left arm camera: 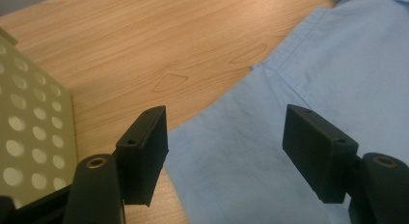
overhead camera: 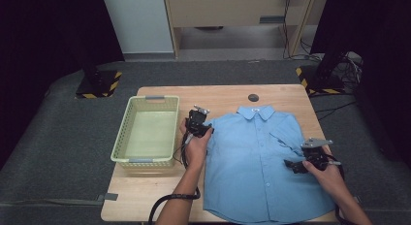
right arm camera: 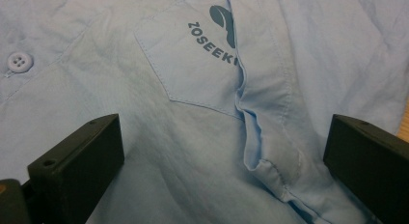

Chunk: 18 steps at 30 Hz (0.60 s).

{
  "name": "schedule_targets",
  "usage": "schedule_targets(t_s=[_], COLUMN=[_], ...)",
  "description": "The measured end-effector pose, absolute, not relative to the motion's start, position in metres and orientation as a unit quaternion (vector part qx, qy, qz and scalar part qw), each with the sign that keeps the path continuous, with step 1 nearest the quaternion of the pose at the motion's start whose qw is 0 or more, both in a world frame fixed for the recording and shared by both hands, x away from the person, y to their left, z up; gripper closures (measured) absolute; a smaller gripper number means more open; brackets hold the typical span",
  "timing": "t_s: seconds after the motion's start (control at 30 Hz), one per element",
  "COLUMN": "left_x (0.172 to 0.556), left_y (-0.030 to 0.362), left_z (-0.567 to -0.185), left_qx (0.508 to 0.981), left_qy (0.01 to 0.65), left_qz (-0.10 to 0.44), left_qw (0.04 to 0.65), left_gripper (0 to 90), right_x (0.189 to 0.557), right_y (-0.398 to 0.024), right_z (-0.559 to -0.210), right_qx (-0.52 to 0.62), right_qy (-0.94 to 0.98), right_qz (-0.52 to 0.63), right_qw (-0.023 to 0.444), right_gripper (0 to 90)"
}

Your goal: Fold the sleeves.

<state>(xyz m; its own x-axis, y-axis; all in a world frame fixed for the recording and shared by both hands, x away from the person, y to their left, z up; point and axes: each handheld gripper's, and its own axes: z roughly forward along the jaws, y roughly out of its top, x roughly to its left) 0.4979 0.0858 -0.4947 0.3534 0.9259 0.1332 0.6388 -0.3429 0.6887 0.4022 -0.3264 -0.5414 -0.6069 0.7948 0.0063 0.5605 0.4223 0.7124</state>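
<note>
Shirt point(overhead camera: 257, 162) lies flat on table point(overhead camera: 145, 191), basket point(overhead camera: 145, 130) beside it. Left gripper point(overhead camera: 199, 122) at sleeve edge, right gripper point(overhead camera: 310, 157) over folded sleeve; both jaws wide, empty. Risk: pinching one layer only, dragging shirt askew.

Tabletop point(overhead camera: 228, 96): pale wood grain, smooth, matt. Shirt point(overhead camera: 257, 162): light blue woven cloth, soft, creased. Basket point(overhead camera: 123, 133): perforated green plastic. Fingers point(left arm camera: 144, 151): matt black plastic.

Tabletop point(overhead camera: 228, 96): light wood grain.
Floor point(overhead camera: 58, 137): grey carpet around tabletop.
Stand bases point(overhead camera: 99, 84): black, hazard-striped, beyond tabletop.
Cabinet point(overhead camera: 232, 11): wooden, far wall.
Cables point(overhead camera: 351, 65): floor, far right.
</note>
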Motion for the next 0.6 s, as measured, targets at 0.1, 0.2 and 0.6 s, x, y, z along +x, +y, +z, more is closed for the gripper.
schedule_targets(t_s=[0.1,0.2,0.6], left_x=[0.500,0.501,0.504], left_y=[0.088,0.088,0.098], left_z=[-0.499,-0.504,-0.515], left_qx=[0.773,0.772,0.758], left_qy=[0.510,0.515,0.538], left_qz=[0.261,0.256,0.250], left_qw=[0.273,0.272,0.269], left_gripper=[35.1,34.9,26.8], right_x=[0.402,0.401,0.400], right_y=[-0.327,-0.327,-0.328], right_z=[-0.542,-0.542,-0.541], right_qx=[0.410,0.410,0.410], right_qy=[0.826,0.826,0.826], right_qz=[0.348,0.348,0.348], right_qw=[0.169,0.169,0.169], right_gripper=[0.9,0.9,0.9])
